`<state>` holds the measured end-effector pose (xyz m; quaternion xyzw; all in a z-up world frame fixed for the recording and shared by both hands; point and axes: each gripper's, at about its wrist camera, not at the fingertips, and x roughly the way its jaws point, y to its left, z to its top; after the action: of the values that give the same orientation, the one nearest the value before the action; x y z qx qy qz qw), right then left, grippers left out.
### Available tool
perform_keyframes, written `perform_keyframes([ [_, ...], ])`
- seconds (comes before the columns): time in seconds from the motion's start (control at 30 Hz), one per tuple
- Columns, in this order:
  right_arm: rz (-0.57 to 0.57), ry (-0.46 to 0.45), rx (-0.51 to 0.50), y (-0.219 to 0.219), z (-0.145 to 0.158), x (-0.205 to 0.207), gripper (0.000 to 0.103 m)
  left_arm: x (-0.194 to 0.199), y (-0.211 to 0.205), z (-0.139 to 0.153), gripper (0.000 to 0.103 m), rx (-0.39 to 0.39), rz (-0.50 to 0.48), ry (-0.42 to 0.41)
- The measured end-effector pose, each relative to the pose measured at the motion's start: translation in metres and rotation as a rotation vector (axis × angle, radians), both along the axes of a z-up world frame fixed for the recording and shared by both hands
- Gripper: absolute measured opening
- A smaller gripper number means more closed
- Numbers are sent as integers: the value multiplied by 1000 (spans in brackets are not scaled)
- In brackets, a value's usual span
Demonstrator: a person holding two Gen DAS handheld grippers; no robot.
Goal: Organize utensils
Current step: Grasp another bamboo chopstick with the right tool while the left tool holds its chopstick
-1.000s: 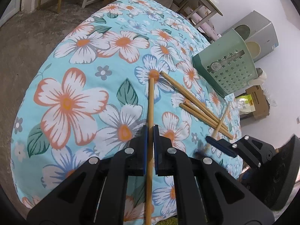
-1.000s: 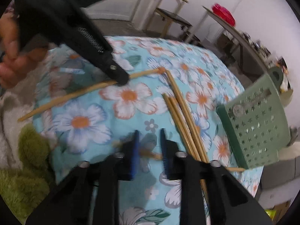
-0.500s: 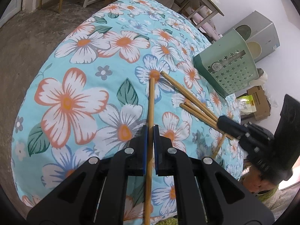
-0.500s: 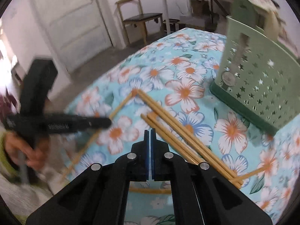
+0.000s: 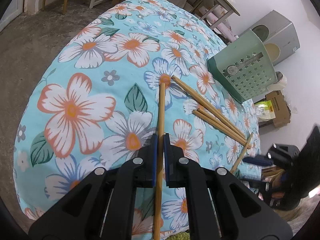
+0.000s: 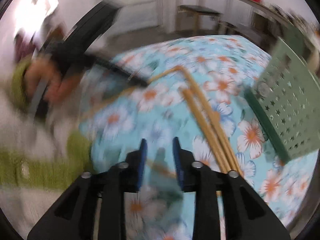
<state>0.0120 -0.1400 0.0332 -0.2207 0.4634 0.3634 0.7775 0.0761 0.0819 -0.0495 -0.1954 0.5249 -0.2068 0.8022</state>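
My left gripper (image 5: 159,140) is shut on a long wooden chopstick (image 5: 161,108) that lies on the floral tablecloth (image 5: 80,104), pointing away from me. A bundle of wooden chopsticks (image 5: 216,118) lies to its right, with one more chopstick (image 5: 243,152) crossing near the table edge. The green star-punched utensil holder (image 5: 246,68) stands at the far right. My right gripper (image 6: 160,152) is open, low over the cloth; a chopstick (image 6: 162,168) lies across under its fingers. The right wrist view is blurred. The bundle (image 6: 210,126) runs to its right, the holder (image 6: 288,104) beyond.
The right gripper (image 5: 258,160) shows at the table's right edge in the left wrist view. The left gripper (image 6: 120,72) and the hand holding it show at upper left in the right wrist view. Chairs, a table, boxes and a grey appliance (image 5: 280,34) surround the table.
My right gripper has opened and dropped back low over the crossing chopstick near the table edge, moving fast. The left gripper still holds its chopstick in the same place.
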Motion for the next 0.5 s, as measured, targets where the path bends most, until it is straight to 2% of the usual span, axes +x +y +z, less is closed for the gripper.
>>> perform_keyframes([
  [0.03,34,-13,-32,-1,0,-7,42,1,0,0,5,-3,-1,1],
  [0.13,134,-97,-160,7,-11,-23,43,0,0,0,5,1,5,-2],
  [0.3,136,-137,-199,18,-36,-15,42,0,-1,2,5,16,5,-6],
  [0.37,108,-114,-158,18,-34,-11,26,0,-1,7,5,36,-10,-16],
  [0.4,95,-108,-145,19,-34,-10,24,-1,-2,10,6,48,-17,-26],
  [0.43,90,-123,-140,19,-33,-12,17,-2,-5,12,8,54,-22,-31],
  [0.47,90,-131,-144,21,-34,-13,12,-2,-4,12,15,53,-26,-31],
  [0.5,84,-137,-140,22,-35,-13,11,-1,-4,13,16,47,-28,-27],
])
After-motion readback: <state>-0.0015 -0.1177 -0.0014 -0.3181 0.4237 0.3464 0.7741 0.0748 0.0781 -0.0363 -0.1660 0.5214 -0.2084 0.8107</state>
